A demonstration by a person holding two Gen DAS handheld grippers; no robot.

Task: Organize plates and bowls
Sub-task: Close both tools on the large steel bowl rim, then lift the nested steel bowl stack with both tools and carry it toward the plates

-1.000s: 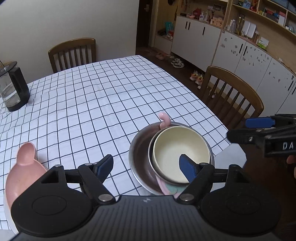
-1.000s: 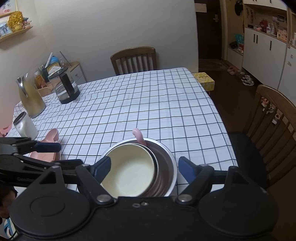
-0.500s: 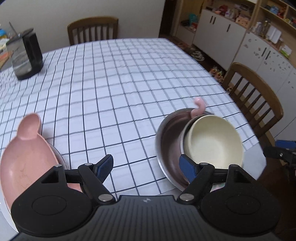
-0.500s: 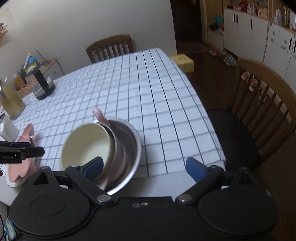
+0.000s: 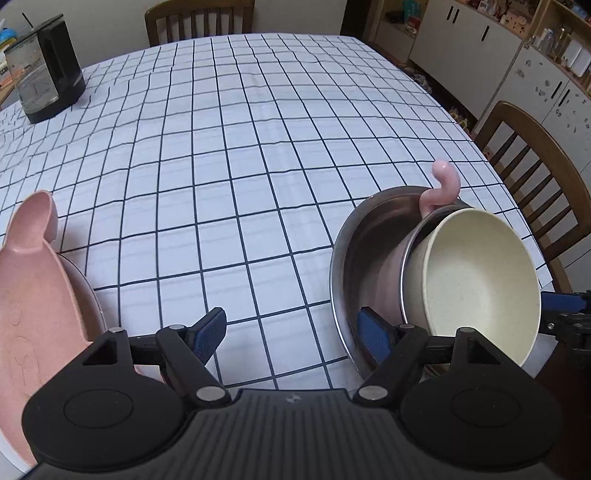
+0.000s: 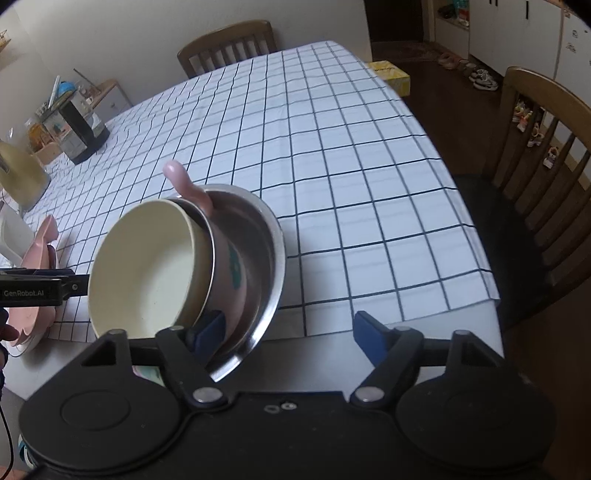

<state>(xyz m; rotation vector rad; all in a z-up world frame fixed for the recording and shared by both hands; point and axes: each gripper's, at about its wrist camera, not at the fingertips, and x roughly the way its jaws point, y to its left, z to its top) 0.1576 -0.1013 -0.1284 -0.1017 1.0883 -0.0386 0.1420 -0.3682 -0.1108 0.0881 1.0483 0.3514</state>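
Observation:
A stack of bowls sits near the table's front right edge: a steel bowl [image 5: 369, 236] holding a pink bowl with an ear-like handle [image 5: 445, 181] and a cream bowl [image 5: 480, 284] on top. The same steel bowl [image 6: 266, 251] and cream bowl [image 6: 147, 273] show in the right wrist view. My left gripper [image 5: 291, 332] is open and empty, its right finger beside the steel bowl. My right gripper [image 6: 288, 332] is open, its left finger at the stack's rim. A pink eared plate [image 5: 33, 288] lies at the left on a white plate.
A black-and-glass kettle [image 5: 44, 85] stands at the far left of the checked tablecloth [image 5: 240, 129]. A yellow jug [image 6: 18, 173] and white cup stand far left. Wooden chairs stand behind [image 5: 199, 14] and to the right [image 6: 546, 147].
Both views have swung and closed in: the bowl stack now appears larger and further right in the left view, tilted in the right view. The pink plate shows more. Both grippers stayed open.

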